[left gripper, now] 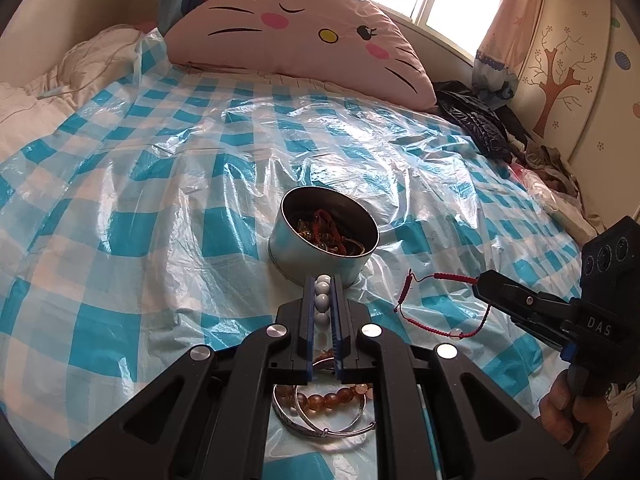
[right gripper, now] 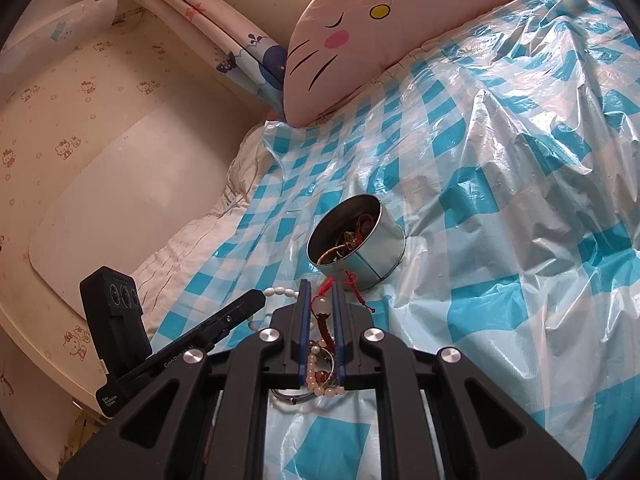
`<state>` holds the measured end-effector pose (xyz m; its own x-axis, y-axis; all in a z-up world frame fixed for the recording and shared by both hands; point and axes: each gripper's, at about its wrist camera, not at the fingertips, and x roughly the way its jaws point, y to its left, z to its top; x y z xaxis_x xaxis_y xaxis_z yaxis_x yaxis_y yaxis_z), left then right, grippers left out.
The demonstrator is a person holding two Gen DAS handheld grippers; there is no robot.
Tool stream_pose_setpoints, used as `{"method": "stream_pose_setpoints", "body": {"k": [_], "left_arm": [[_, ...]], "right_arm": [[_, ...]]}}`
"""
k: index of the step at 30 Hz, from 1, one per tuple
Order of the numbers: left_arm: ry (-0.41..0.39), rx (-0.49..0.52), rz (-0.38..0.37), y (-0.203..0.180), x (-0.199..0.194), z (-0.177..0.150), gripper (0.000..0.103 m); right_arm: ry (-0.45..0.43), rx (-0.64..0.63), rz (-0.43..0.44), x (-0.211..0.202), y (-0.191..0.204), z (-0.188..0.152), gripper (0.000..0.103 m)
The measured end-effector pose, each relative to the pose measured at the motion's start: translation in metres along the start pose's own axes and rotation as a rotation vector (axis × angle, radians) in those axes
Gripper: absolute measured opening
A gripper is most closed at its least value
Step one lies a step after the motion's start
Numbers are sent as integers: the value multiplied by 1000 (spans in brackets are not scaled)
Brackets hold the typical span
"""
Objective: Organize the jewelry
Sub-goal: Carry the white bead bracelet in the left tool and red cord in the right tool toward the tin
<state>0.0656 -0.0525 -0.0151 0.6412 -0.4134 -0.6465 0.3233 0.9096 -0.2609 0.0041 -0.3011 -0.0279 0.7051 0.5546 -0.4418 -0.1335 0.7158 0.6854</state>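
White beads of a bracelet (left gripper: 322, 300) sit pinched between the narrowed fingers of the left gripper (left gripper: 323, 280), just in front of the round metal tin (left gripper: 316, 256) that holds tangled jewelry. The right gripper (right gripper: 321, 285) clamps a red cord bracelet (left gripper: 440, 308) near the tin. Amber beads (left gripper: 324, 398) and silver bangles (left gripper: 332, 426) lie on the blue-checked plastic sheet (left gripper: 160, 184).

Just beyond your left fingertips (left gripper: 323, 280) the round tin (left gripper: 323, 240) blocked the straight path, its mouth open from above. Bare checked plastic sheet (left gripper: 160, 184) lay left; your right gripper (left gripper: 480, 282) crowded the right.
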Motion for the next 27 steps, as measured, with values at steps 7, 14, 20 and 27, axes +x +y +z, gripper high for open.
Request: {"method": "stream_pose_setpoints", "body": {"k": [7, 14, 20, 27], "left_arm": [[-9, 49, 43, -8, -1, -2, 7], [-27, 95, 73, -16, -3, -3, 7], [-38, 111, 81, -21, -4, -2, 7], [-40, 129, 90, -25, -5, -2, 7]], "right_arm": [[-1, -3, 0, 0, 1, -1, 11], [-8, -5, 5, -1, 3, 0, 12], [-17, -9, 19, -1, 5, 4, 12], [-19, -18, 23, -1, 6, 4, 12]]}}
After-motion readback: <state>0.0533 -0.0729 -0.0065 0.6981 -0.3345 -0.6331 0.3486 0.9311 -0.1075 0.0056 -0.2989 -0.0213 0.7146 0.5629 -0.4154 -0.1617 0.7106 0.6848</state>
